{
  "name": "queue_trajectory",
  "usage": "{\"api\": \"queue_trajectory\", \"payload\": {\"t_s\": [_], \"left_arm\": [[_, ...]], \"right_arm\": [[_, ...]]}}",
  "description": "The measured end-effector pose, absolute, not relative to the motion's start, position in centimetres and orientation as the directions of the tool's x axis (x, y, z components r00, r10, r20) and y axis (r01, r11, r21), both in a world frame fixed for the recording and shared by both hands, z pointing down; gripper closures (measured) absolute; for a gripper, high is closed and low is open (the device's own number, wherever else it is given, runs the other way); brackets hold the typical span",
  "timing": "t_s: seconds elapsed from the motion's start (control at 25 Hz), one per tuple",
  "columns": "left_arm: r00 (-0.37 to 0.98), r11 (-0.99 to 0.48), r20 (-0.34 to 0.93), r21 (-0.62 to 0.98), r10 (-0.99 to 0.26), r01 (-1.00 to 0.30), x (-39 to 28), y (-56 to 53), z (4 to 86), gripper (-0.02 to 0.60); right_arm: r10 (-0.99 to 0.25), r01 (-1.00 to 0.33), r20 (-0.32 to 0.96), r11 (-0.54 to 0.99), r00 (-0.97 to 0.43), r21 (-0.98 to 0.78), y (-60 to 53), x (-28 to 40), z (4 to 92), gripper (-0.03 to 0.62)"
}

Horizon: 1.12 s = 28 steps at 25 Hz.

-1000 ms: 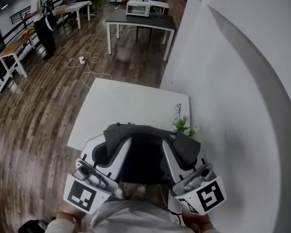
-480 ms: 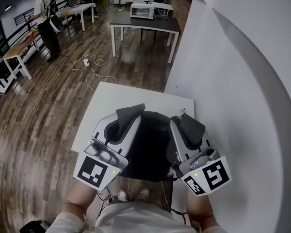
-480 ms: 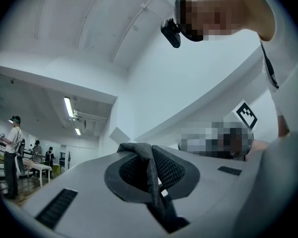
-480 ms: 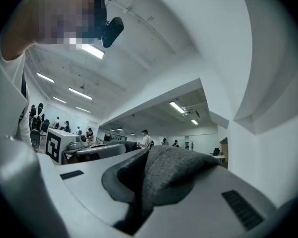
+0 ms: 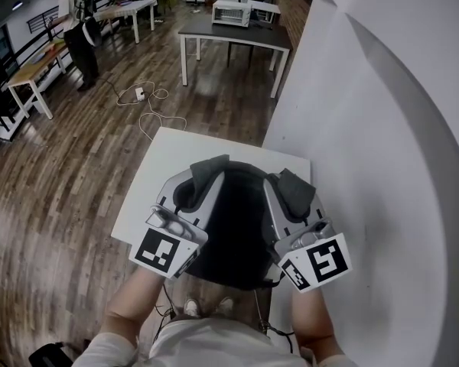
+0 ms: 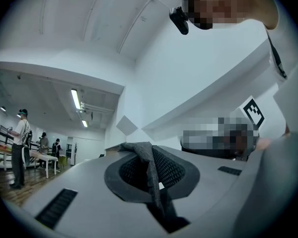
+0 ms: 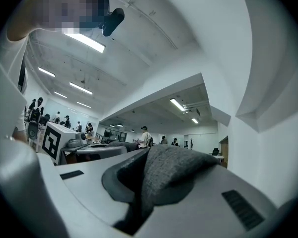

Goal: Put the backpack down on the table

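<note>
A black backpack (image 5: pixel 236 224) hangs between my two grippers above the near part of the white table (image 5: pixel 174 157). My left gripper (image 5: pixel 197 186) is shut on a grey shoulder strap (image 5: pixel 207 170), and the left gripper view shows the strap (image 6: pixel 150 163) pinched in the slot between the jaws of that gripper (image 6: pixel 151 187). On the other side, my right gripper (image 5: pixel 285 197) is shut on the second grey strap (image 5: pixel 297 191). This strap (image 7: pixel 176 170) bulges out of the shut jaws of that gripper (image 7: pixel 141 195) in the right gripper view. The pack's underside is hidden.
A white wall (image 5: pixel 382 128) runs close along the table's right side. Beyond the table are wooden floor with cables (image 5: pixel 149 102), a dark table (image 5: pixel 237 33) bearing a white oven (image 5: pixel 231 11), and a standing person (image 5: pixel 79 23) at the far left.
Both grippers have carried the backpack forward, further over the white table. It now covers the small green plant seen earlier at the table's right edge.
</note>
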<state>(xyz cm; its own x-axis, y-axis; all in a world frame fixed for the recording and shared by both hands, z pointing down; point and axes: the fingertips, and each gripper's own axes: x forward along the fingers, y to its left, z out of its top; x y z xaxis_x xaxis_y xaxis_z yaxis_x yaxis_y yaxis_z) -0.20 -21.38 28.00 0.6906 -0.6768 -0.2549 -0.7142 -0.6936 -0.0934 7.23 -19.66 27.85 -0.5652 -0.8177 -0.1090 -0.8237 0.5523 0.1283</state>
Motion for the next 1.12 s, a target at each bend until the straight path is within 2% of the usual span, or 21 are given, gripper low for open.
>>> {"api": "queue_trajectory", "payload": {"t_s": [0.24,1.12], "left_arm": [[0.682,-0.688,-0.239,-0.069,-0.692,-0.723,0.3,-23.6,29.5,0.538],[0.680,-0.680,-0.052,-0.025,-0.731,-0.733,3.2,-32.6,40.1,0.537]], "right_arm": [[-0.828,-0.828,-0.078,0.543,-0.556,0.139,-21.5,7.8,29.5,0.549],[-0.882,-0.868,0.081,0.472,-0.465,0.155,-30.5,9.9,40.7,0.548]]}}
